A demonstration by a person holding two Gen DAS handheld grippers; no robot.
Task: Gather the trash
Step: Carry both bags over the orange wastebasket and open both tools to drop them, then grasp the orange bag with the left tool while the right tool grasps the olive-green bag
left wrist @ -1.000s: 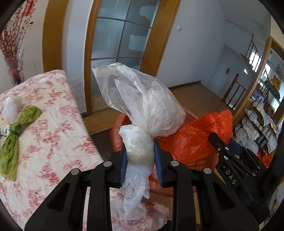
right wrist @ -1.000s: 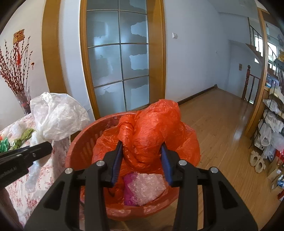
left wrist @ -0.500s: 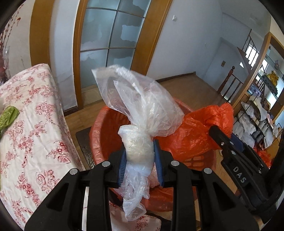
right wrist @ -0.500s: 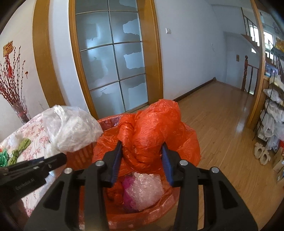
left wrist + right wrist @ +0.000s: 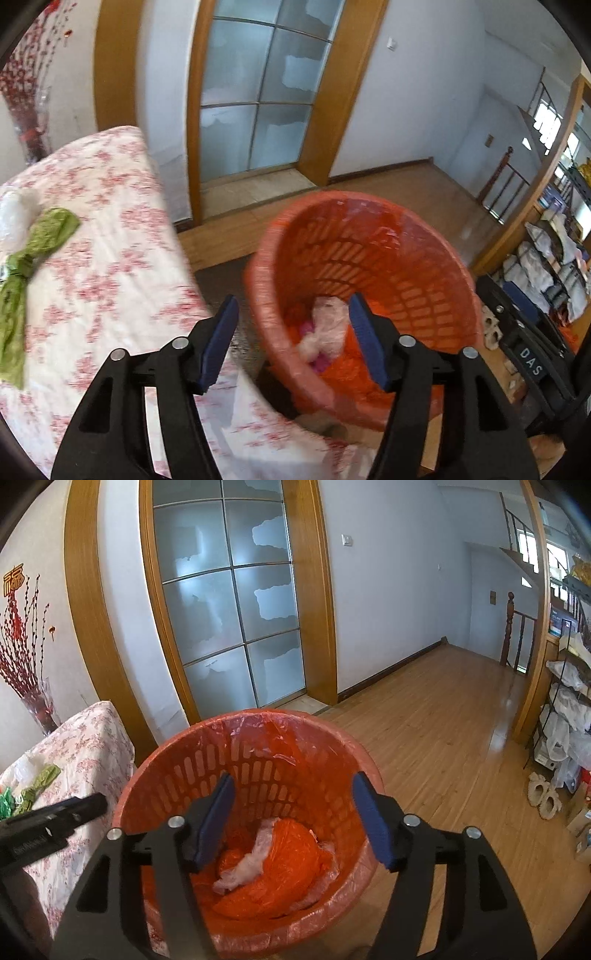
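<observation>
Trash on the table (image 5: pixel 110 236) – a green wrapper (image 5: pixel 26 266) – is yet to be collected; both bags (image 5: pixel 273 864) are seen inside the orange basket (image 5: pixel 236 723), the left gripper (image 5: pixel 293 339) and right gripper (image 5: pixel 293 819) having just been opened – nothing held.

In the left wrist view the orange basket (image 5: pixel 369 280) and the floral-clothed worktop (image 5: pixel 110 258) are smeared by motion. The clear bag (image 5: pixel 327 325) inside shows only as a pale blur, its lower part hidden behind the basket's near wall at 6 o'clock. The green wrapper (image 5: pixel 22 273) is cut off at 9 o'clock.
</observation>
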